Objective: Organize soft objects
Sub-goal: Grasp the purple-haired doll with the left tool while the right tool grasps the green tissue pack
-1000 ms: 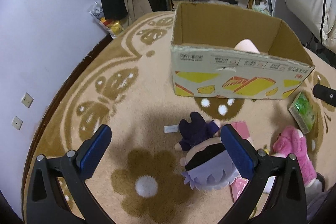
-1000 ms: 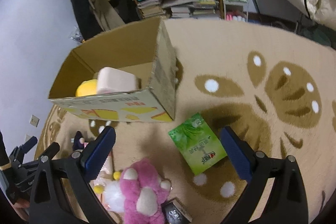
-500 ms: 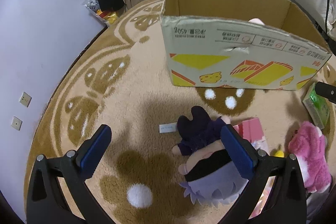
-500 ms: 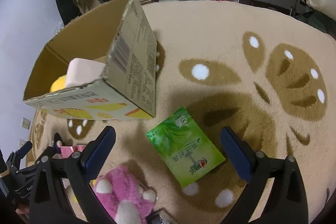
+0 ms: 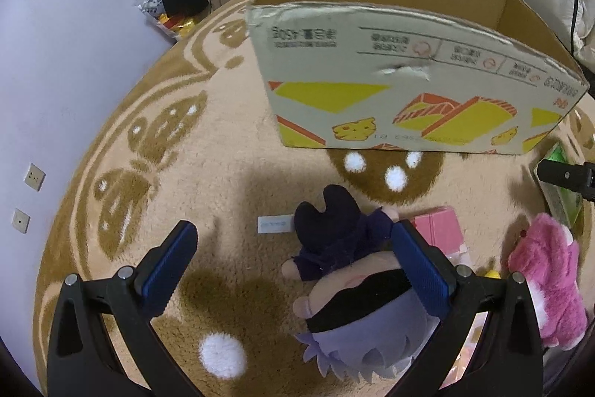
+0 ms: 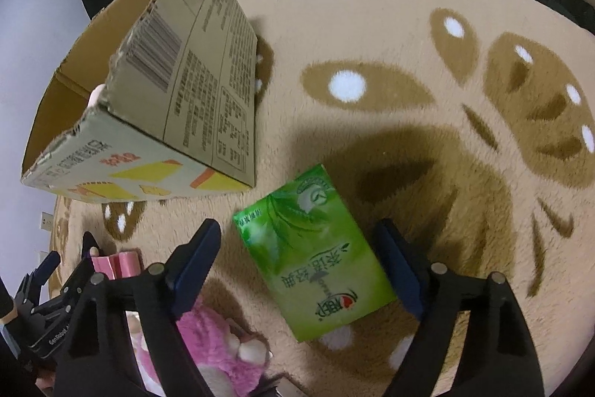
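Left gripper (image 5: pixel 293 261): jaws wide apart, holding nothing, low over the rug (image 5: pixel 208 173). Doll (image 5: pixel 357 289) lies on its back mostly between the fingers; right pad overlaps its head and shoulder, cannot tell if touching.

Right gripper (image 6: pixel 301 266): also spread, empty, straddling the green pack (image 6: pixel 312 252), which lies flat on the rug just beside the box (image 6: pixel 193 77) corner.

Box stands open ahead of both tools. One pale item barely shows inside at the rim; rest of the contents hidden.

Left on the floor: doll, green pack, pink plush (image 5: pixel 550 285), pink packet (image 5: pixel 438 229) beside the doll.

Judgement: early to mid task. Both tools look set for a grab, nothing clamped yet.
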A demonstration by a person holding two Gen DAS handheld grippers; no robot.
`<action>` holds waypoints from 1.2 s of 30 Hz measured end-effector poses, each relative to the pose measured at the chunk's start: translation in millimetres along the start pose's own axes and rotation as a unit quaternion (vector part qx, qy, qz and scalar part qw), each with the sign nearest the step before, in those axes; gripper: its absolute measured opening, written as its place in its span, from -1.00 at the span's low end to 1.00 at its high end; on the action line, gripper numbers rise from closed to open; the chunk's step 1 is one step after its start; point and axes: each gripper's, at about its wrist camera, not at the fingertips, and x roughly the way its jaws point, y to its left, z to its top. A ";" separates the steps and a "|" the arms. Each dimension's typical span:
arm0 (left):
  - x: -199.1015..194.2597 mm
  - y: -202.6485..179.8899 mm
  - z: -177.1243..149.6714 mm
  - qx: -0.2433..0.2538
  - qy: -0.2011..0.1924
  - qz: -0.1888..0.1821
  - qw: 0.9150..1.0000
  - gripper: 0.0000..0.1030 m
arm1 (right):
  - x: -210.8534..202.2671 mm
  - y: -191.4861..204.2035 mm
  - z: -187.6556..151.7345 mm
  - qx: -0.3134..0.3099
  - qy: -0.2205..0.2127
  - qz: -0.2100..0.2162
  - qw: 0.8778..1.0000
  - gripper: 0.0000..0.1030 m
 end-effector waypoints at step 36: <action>9.8 -9.9 -7.1 -0.020 0.056 -0.080 0.995 0.84 | 8.9 24.5 -18.4 -0.039 0.010 -0.037 0.998 0.15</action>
